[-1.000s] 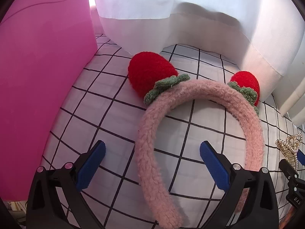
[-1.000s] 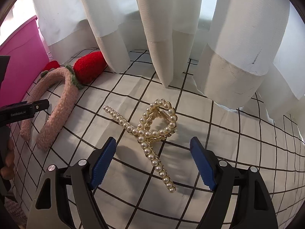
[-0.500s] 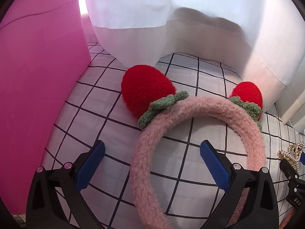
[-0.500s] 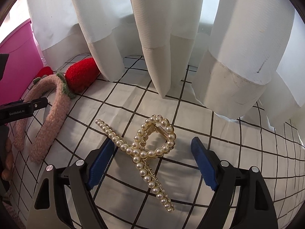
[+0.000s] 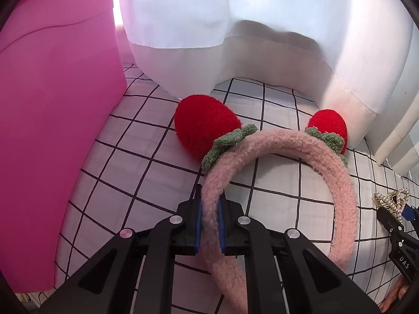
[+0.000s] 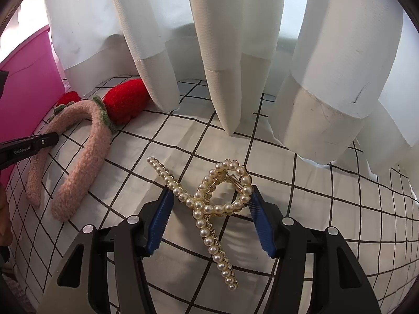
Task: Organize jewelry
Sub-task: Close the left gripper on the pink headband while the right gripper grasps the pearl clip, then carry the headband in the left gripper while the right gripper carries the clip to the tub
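Since a second ago our left gripper (image 5: 209,218) has clamped the pink headband (image 5: 309,151) at lower centre, while our right gripper (image 6: 209,213), half-closed, brackets the pearl hair claw (image 6: 209,201) without gripping; we should squeeze squarely across its loop before lifting.

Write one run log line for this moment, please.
left claw: shut on pink headband | right claw: closing around pearl hair claw clip | both on grid cloth

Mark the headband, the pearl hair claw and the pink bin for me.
headband (image 5: 293,144), left wrist view, top of the fuzzy pink arch.
pearl hair claw (image 6: 209,208), right wrist view, crossing of the pearl strands.
pink bin (image 5: 52,130), left wrist view, side wall.
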Available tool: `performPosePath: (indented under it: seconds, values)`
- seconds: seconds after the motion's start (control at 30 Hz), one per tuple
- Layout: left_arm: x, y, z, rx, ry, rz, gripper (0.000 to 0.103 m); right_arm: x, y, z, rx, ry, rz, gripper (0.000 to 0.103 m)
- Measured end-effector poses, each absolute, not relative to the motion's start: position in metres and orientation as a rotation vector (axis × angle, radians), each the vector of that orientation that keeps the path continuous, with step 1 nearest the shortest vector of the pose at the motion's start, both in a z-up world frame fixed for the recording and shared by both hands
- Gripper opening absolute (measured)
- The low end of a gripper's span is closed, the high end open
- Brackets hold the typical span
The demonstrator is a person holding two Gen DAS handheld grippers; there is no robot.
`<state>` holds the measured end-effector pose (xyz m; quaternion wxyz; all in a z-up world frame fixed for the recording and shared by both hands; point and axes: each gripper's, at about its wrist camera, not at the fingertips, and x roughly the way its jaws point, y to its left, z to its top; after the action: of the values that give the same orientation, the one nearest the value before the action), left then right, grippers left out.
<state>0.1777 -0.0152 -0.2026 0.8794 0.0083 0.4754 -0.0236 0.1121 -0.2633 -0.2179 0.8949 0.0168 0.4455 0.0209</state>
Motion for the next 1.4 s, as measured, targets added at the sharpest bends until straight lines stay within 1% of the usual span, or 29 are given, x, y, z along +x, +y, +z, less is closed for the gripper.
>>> performPosePath:
  seconds: [0.33,0.7,0.73,0.8,1.1,1.4]
  values:
    - [0.151,-0.003,-0.189,-0.046,0.929,-0.05,0.009,0.088,-0.279,-0.213,0.116,0.907,0.047,0.056]
    - [0.111,-0.006,-0.142,-0.06,0.842,-0.066,0.009,0.043,-0.286,-0.19,0.124,0.868,0.06,0.056]
    - [0.109,-0.005,-0.139,-0.061,0.842,-0.063,0.009,0.039,-0.287,-0.187,0.123,0.865,0.058,0.054]
    - [0.101,-0.004,-0.133,-0.063,0.844,-0.058,0.009,0.033,-0.287,-0.178,0.121,0.867,0.061,0.047]
    - [0.061,-0.004,-0.095,-0.076,0.839,-0.044,0.009,0.009,-0.289,-0.165,0.108,0.881,0.073,0.046]
    - [0.029,0.0,-0.053,-0.092,0.793,-0.019,0.01,-0.014,-0.293,-0.124,0.114,0.811,0.091,0.045]
